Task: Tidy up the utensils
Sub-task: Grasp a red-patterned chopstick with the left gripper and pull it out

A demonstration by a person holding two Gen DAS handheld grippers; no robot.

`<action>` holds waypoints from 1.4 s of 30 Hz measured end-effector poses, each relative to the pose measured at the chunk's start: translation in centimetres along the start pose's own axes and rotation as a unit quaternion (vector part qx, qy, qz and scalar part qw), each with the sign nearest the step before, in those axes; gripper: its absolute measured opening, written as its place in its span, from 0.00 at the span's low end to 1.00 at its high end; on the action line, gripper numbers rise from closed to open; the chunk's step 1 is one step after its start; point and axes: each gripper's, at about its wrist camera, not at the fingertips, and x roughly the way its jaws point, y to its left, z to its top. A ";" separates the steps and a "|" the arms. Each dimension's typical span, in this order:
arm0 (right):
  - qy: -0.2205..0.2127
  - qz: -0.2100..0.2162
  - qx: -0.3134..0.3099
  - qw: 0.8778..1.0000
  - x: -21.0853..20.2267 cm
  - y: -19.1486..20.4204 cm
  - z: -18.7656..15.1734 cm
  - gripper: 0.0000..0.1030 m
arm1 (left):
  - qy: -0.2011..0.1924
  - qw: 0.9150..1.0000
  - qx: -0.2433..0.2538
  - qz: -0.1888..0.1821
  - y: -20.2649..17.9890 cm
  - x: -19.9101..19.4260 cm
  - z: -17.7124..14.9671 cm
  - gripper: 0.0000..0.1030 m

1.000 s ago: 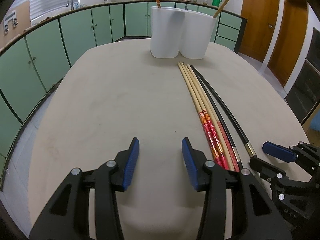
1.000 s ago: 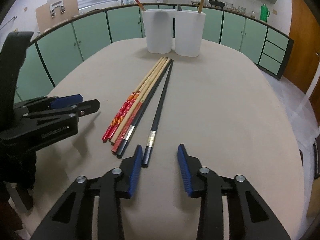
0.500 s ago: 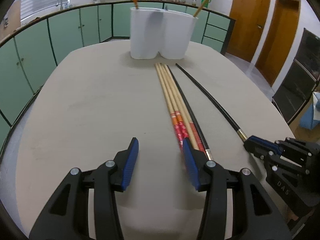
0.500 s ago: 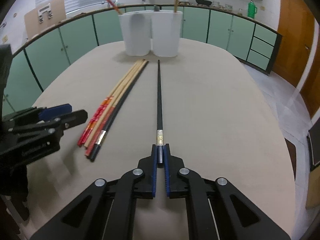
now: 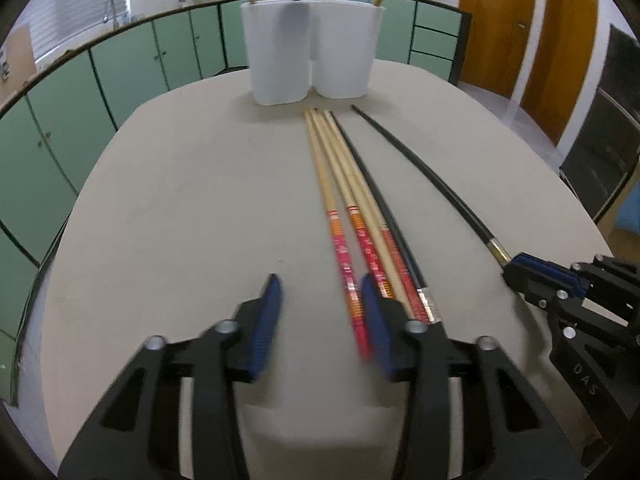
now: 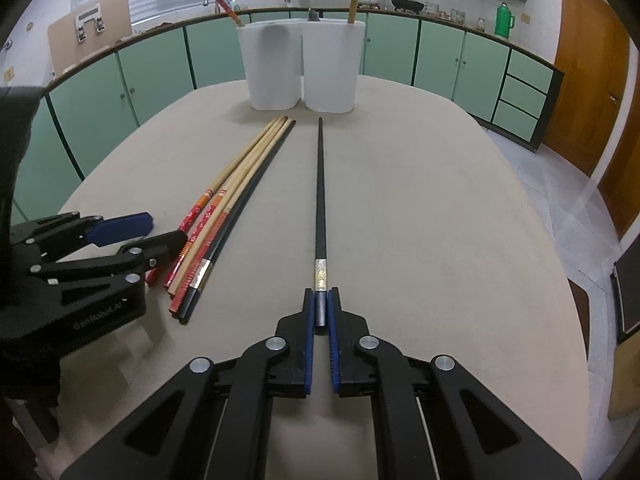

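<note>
My right gripper (image 6: pixel 320 300) is shut on the handle end of a black chopstick (image 6: pixel 320 184), which lies along the beige table pointing at the white two-part holder (image 6: pixel 300 68). In the left wrist view the same chopstick (image 5: pixel 420 168) runs to the right gripper (image 5: pixel 532 272). My left gripper (image 5: pixel 320 312) is open, its right finger over the red ends of a bundle of wooden and black chopsticks (image 5: pixel 348 208). The bundle also shows in the right wrist view (image 6: pixel 236 184), with the left gripper (image 6: pixel 132 236) at its near end. The holder (image 5: pixel 312 60) has a chopstick in each side.
The round beige table (image 5: pixel 180 220) has edges close on all sides. Green cabinets (image 6: pixel 440 56) ring the room, with wooden doors (image 5: pixel 496 20) at the right.
My right gripper closed on the black chopstick's end and swung it away from the bundle. My left gripper moved right, toward the bundle's red ends, staying open.
</note>
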 end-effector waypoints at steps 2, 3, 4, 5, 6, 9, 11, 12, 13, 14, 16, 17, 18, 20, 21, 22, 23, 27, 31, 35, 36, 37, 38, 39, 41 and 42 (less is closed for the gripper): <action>0.000 0.001 0.002 1.000 -0.1 -0.1 -0.1 0.06 | -0.001 1.000 0.000 -0.003 0.0 0.0 -0.1 0.16; -0.001 0.001 0.003 1.000 -0.1 -0.2 -0.1 0.06 | -0.001 1.000 -0.003 -0.006 0.2 -0.1 -0.1 0.08; -0.001 0.001 0.004 1.000 -0.1 -0.2 -0.1 0.06 | -0.001 1.000 -0.009 -0.011 0.4 -0.2 -0.2 0.06; -0.001 -0.003 0.006 1.000 -0.2 -0.3 -0.1 0.06 | -0.002 1.000 -0.021 -0.019 0.9 -0.2 -0.3 0.06; -0.001 -0.005 0.008 1.000 -0.2 -0.4 -0.1 0.06 | -0.002 0.999 -0.028 -0.019 1.3 -0.3 -0.4 0.05; 0.000 -0.016 0.019 1.000 -0.3 -1.0 -0.2 0.06 | -0.004 0.999 -0.036 0.001 2.3 -0.7 -0.7 0.05; 0.000 -0.021 0.023 1.000 -0.2 -1.4 -0.2 0.06 | -0.005 0.999 -0.050 0.019 3.3 -0.9 -0.9 0.05; 0.000 -0.026 0.028 0.999 -0.2 -1.7 -0.1 0.06 | -0.005 0.998 -0.059 0.028 3.9 -1.1 -0.9 0.05; 0.001 -0.027 0.031 0.999 -0.1 -1.9 0.0 0.06 | -0.005 0.997 -0.074 0.039 4.7 -1.1 -1.0 0.05; 0.002 -0.026 0.033 0.999 0.0 -2.1 0.2 0.06 | -0.006 0.996 -0.083 0.038 5.2 -1.1 -0.9 0.05; 0.001 -0.025 0.034 0.999 0.4 -2.4 0.6 0.06 | -0.005 0.996 -0.086 0.027 5.8 -0.8 -0.5 0.05; 0.001 -0.025 0.033 0.999 0.6 -2.5 0.8 0.06 | -0.004 0.996 -0.085 0.027 5.8 -0.7 -0.4 0.05; 0.003 -0.024 0.026 0.999 0.8 -2.4 1.0 0.07 | -0.004 0.996 -0.083 0.026 5.8 -0.6 -0.2 0.06; 0.000 -0.028 0.021 0.999 0.5 -2.3 0.8 0.10 | -0.005 0.996 -0.083 0.022 5.8 -0.8 -0.3 0.08; -0.001 -0.023 0.018 1.000 0.3 -2.2 0.5 0.15 | -0.006 0.997 -0.082 0.015 5.8 -1.0 -0.6 0.15; -0.002 -0.018 0.017 1.000 0.2 -2.3 0.3 0.18 | -0.009 0.997 -0.081 -0.001 5.8 -1.4 -1.0 0.24; -0.002 -0.013 0.020 1.000 -0.1 -2.4 0.0 0.19 | -0.010 0.997 -0.078 -0.006 5.8 -1.7 -1.4 0.26; -0.003 -0.003 0.019 1.000 -0.7 -3.2 -0.9 0.19 | -0.012 0.998 -0.062 -0.017 5.5 -2.9 -3.0 0.32; -0.004 0.004 0.022 1.000 -0.9 -3.5 -1.0 0.19 | -0.009 0.998 -0.062 -0.018 5.5 -2.9 -3.2 0.32; -0.004 0.009 0.023 1.000 -1.0 -3.6 -1.0 0.19 | -0.007 0.998 -0.060 -0.009 5.3 -2.3 -2.7 0.32; -0.004 0.010 0.025 1.000 -0.9 -3.6 -1.0 0.19 | -0.007 0.998 -0.061 -0.008 5.3 -2.2 -2.5 0.32; -0.004 0.012 0.026 1.000 -0.8 -3.6 -0.9 0.19 | -0.007 0.998 -0.062 -0.006 5.3 -2.0 -2.4 0.32; -0.004 0.013 0.026 1.000 -0.8 -3.7 -0.9 0.19 | -0.007 0.998 -0.062 -0.005 5.3 -2.1 -2.3 0.31; -0.004 0.017 0.026 1.000 -0.8 -3.7 -0.9 0.19 | -0.007 0.998 -0.061 -0.003 5.3 -2.0 -2.3 0.31; -0.005 0.023 0.028 0.999 -0.8 -3.8 -0.9 0.19 | -0.007 0.998 -0.059 0.000 5.2 -2.0 -2.3 0.31; -0.004 0.024 0.030 0.999 -0.8 -3.9 -1.0 0.19 | -0.007 0.998 -0.059 0.000 5.3 -2.0 -2.4 0.31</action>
